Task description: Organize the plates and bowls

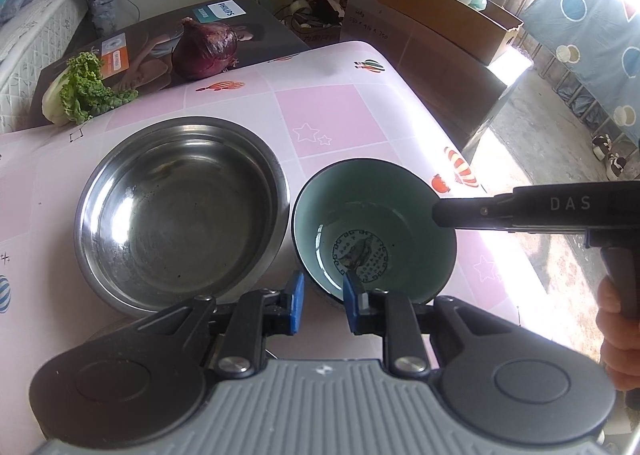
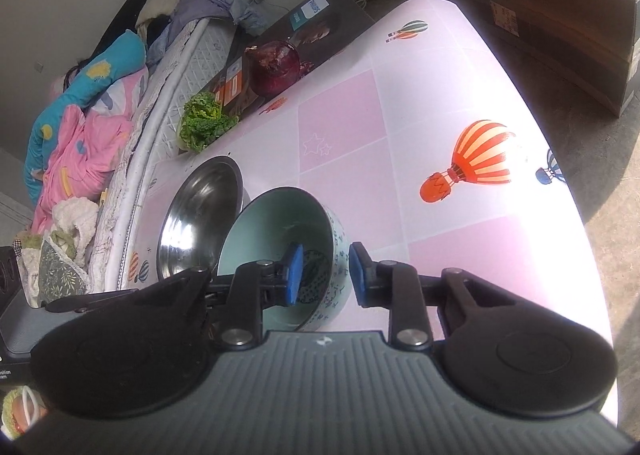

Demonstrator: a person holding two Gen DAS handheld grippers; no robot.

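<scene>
A green ceramic bowl (image 1: 376, 227) with a patterned bottom stands on the pink table, right beside a larger steel bowl (image 1: 180, 223). My left gripper (image 1: 322, 305) is open and straddles the green bowl's near rim, one pad inside and one outside. My right gripper (image 2: 323, 273) is open and straddles the bowl's (image 2: 280, 239) right wall, its left pad inside the bowl, its right pad outside. Its black finger shows in the left wrist view (image 1: 472, 211) at the bowl's right rim. The steel bowl (image 2: 200, 215) lies to the left of it.
A red onion (image 1: 206, 49) and a leafy green vegetable (image 1: 86, 89) lie at the table's far edge on a dark Philips box (image 1: 168, 35). Cardboard boxes (image 1: 444, 19) stand beyond the table. A bed with bedding (image 2: 80, 127) runs along the left. The table's right edge (image 2: 560, 159) drops to the floor.
</scene>
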